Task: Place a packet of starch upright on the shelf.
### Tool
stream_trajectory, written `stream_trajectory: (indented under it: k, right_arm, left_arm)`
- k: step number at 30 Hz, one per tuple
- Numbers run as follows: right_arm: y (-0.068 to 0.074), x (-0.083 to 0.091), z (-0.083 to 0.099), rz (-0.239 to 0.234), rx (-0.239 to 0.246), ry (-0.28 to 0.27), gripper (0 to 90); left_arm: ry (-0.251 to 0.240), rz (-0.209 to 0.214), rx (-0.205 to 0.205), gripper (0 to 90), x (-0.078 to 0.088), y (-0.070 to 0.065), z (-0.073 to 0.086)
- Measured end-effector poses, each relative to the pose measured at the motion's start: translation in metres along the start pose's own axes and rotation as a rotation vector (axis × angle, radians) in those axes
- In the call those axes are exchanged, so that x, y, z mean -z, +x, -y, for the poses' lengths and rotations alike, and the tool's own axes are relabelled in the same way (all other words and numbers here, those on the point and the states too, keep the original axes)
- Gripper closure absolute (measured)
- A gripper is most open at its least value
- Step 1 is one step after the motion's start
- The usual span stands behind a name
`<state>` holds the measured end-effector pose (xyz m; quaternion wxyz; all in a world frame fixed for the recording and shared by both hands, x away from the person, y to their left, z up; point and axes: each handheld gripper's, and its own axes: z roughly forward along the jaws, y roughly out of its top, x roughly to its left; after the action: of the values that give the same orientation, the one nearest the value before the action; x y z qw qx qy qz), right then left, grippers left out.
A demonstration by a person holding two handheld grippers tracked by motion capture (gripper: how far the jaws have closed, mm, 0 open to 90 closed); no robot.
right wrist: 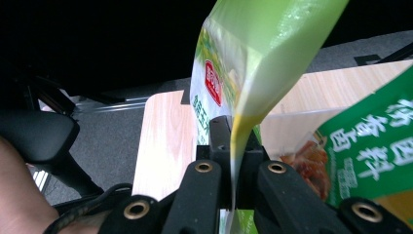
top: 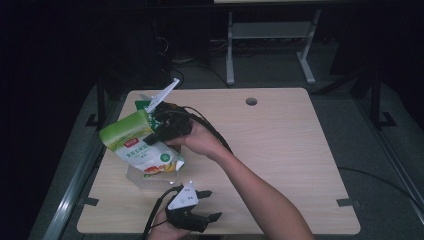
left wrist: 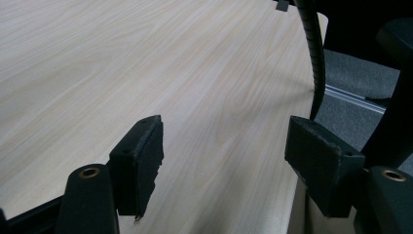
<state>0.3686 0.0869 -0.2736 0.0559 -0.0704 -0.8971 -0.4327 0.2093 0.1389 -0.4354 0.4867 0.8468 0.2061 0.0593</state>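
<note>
A: Setting?
B: Dark room, grey carpeted floor; light wood-grain table [top: 280, 150] with a round cable hole [top: 251, 101] near its far edge, upper centre of the high view. White desk frame [top: 270, 40] at the top of that frame.

A: Item one?
B: Green and white snack pouch [top: 137, 145], printed with Chinese characters and a red logo, held off the table at left of centre in the high view. It hangs over a clear plastic container [top: 142, 178] resting on the table just below it.

A: Held by what?
B: Right gripper [right wrist: 234, 161], jaws pressed together on the pouch's thin sealed edge, seen at bottom centre of the right gripper view. The right hand [top: 197, 139] wraps its body at the middle of the high view.

A: Anything beside the pouch?
B: A second green packet [right wrist: 370, 146] with white characters, right side of the right gripper view, next to the container.

A: Left gripper?
B: Left gripper [left wrist: 224, 156], jaws standing wide apart with bare tabletop between them, at the table's near edge, bottom centre-left of the high view.
</note>
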Motion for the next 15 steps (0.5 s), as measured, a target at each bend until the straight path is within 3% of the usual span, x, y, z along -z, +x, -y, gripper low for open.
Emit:
stream_trajectory:
  k: [2, 3, 15]
  right_arm:
    - [-0.002, -0.007, -0.002, -0.009, -0.004, 0.005, 89.4]
    - [-0.003, -0.011, -0.003, -0.012, -0.007, 0.005, 89.4]
    - [-0.010, -0.051, -0.001, -0.067, -0.028, 0.024, 89.3]
  left_arm:
    - [0.006, 0.000, 0.004, 30.0, 0.000, 0.000, 0.000]
    - [0.013, -0.006, -0.020, 29.7, 0.000, 0.001, 0.000]
    - [0.005, 0.005, -0.003, 29.5, -0.002, -0.001, 0.001]
